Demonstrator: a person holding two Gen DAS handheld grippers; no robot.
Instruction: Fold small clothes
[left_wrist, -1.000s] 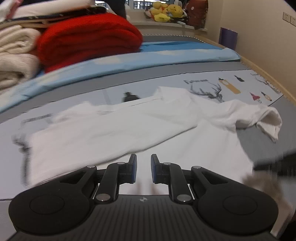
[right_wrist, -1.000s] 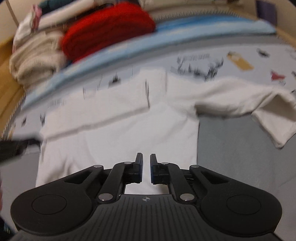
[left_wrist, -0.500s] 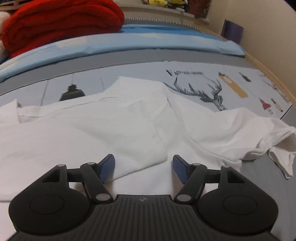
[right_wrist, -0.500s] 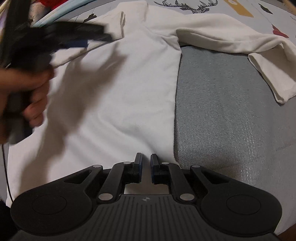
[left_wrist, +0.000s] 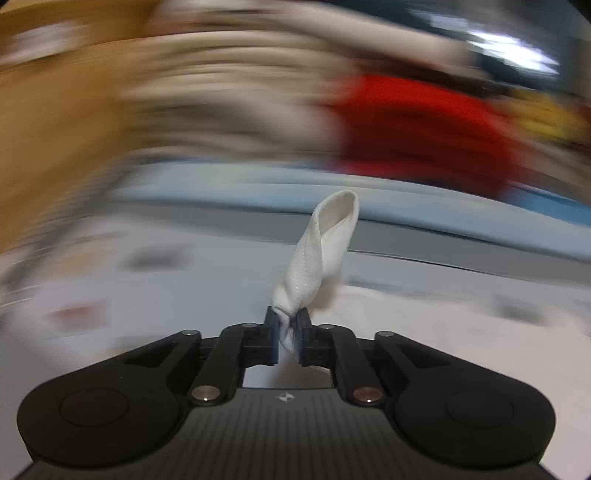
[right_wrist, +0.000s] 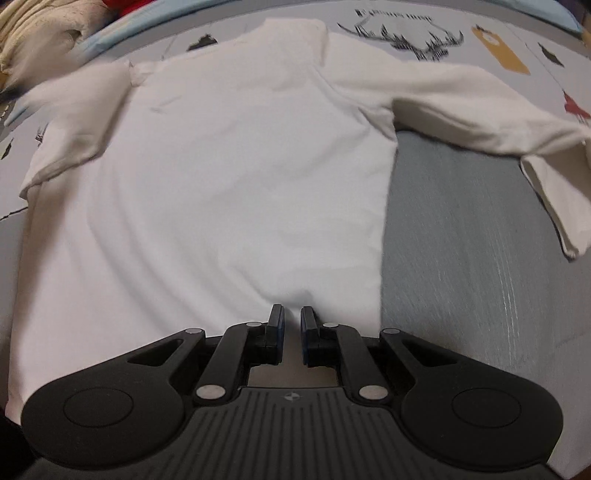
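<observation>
While the white shirt lies spread on the bed, collar away from the camera and hem near it, the left gripper has just been closing, and a bunched fold of white cloth now stands pinched between its blue pads. Half a second ago that gripper hung wide apart over the flat shirt with nothing in it; now it is clenched on fabric, and the background streaks into blur, with the red blanket smeared across the top. That suggests the left hand is swinging quickly with its catch. Which part of the shirt it holds cannot be told for certain, though the left sleeve looks blurred in the right wrist view.

The right gripper sits at the shirt's hem with its jaws nearly together, and cloth seems to dip between them, so it probably pins or grips the hem, as it did half a second ago.

For the task, this looks like the start of a fold: one side caught and lifted, ready to be carried across the body. The right sleeve lies untouched, stretched out on the bed.
</observation>
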